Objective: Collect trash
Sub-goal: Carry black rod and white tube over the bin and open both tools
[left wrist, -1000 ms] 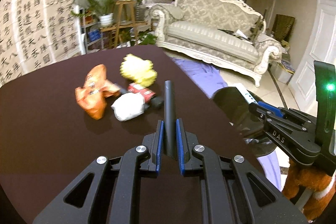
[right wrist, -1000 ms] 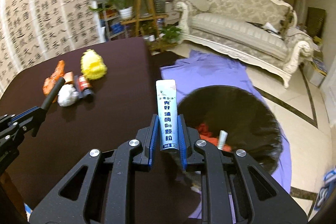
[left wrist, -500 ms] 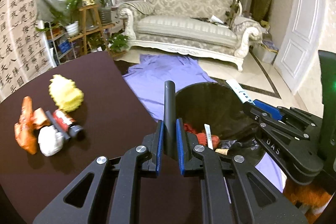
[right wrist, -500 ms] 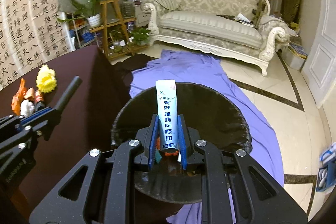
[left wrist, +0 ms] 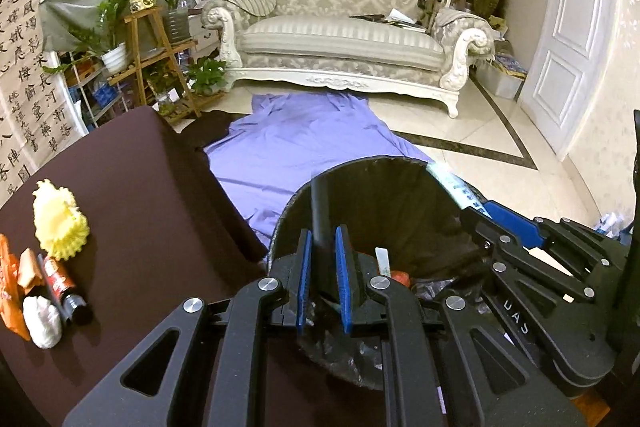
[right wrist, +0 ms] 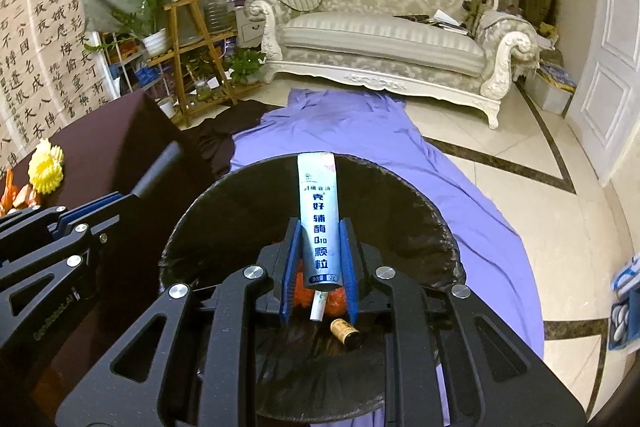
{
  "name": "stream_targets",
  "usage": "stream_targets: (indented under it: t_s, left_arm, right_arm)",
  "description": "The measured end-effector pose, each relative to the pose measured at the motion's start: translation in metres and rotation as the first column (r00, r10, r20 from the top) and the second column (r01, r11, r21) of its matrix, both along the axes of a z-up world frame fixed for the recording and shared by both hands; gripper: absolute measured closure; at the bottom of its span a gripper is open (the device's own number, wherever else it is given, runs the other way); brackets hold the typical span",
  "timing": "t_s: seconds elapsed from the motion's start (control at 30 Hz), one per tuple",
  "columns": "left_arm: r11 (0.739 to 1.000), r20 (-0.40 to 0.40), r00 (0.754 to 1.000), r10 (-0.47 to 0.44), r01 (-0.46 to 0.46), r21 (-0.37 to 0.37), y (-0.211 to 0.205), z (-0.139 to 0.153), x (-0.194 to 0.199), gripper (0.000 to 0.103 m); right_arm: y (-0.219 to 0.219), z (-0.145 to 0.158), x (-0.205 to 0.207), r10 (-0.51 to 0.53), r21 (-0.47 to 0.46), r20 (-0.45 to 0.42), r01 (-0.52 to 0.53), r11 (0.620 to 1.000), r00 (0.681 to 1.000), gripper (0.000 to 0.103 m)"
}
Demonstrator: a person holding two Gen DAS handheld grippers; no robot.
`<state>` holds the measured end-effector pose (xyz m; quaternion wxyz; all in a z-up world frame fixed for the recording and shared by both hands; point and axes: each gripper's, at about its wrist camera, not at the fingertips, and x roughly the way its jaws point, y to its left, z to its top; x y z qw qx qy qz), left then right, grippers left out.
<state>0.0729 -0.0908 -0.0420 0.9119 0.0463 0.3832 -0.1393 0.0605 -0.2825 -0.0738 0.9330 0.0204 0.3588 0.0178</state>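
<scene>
Quick notes from my remote seat. Left gripper is clenched on a black stick. The stick stands up between the blue pads and points to 12 o'clock in the left view, its tip over the near rim of the bin. Right gripper is grasping a pale blue sachet with blue print. Its jaws have just been opening a touch, but the sachet sits upright between the pads and both pads look to be on it. The sachet hangs right above the bin mouth, top end toward 12 o'clock and level with the far rim in the right view. The bin has a black liner and sits on the floor just off the table edge, on a purple sheet. Down inside the bin, at 6 o'clock under the right pads, I see something orange, a white strip and a small brown vial. The rest of the trash is on the dark brown table, at 9 o'clock in the left view. There is a yellow foam net, an orange wrapper at the picture edge, a small red-labelled bottle and a white wad, all bunched close together. In the left view the right gripper comes in from 3 o'clock with the sachet angled over the bin's far side. The two grippers are near each other but apart. A white carved sofa is at 12 o'clock across the tiled floor.
</scene>
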Motion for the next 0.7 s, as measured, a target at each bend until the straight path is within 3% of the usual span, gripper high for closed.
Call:
stream_targets:
  t_s: [0.07,0.1,0.13,0.2,0.3,0.7]
  left_arm:
    - [1.0,-0.01,1.0,0.004,-0.003,0.005,0.0,-0.003,0.001,0.077]
    - [1.0,-0.007,1.0,0.009,-0.009,0.005,-0.001,-0.003,0.0,0.065]
    - [1.0,-0.005,1.0,0.012,-0.012,0.006,-0.001,-0.003,0.001,0.06]
    - [1.0,-0.004,1.0,0.018,-0.018,0.013,-0.002,-0.004,0.001,0.059]
    - [0.999,-0.002,0.999,0.036,-0.036,0.016,0.001,-0.002,0.0,0.049]
    - [0.985,0.036,0.984,0.172,-0.173,0.029,0.055,0.013,-0.022,0.044]
  right_arm:
    - [-0.003,-0.002,0.0,-0.011,0.004,0.0,0.011,1.0,1.0,0.071]
    - [-0.004,-0.002,0.0,-0.014,0.005,-0.001,0.014,1.0,1.0,0.07]
    - [-0.005,-0.003,0.0,-0.018,0.005,-0.004,0.018,1.0,1.0,0.069]
    - [-0.007,-0.003,-0.001,-0.027,0.003,-0.007,0.027,1.0,1.0,0.069]
    - [-0.009,-0.002,-0.002,-0.03,0.006,-0.01,0.03,1.0,1.0,0.069]
    - [0.024,0.009,-0.011,0.046,0.015,0.0,-0.046,0.999,0.999,0.059]
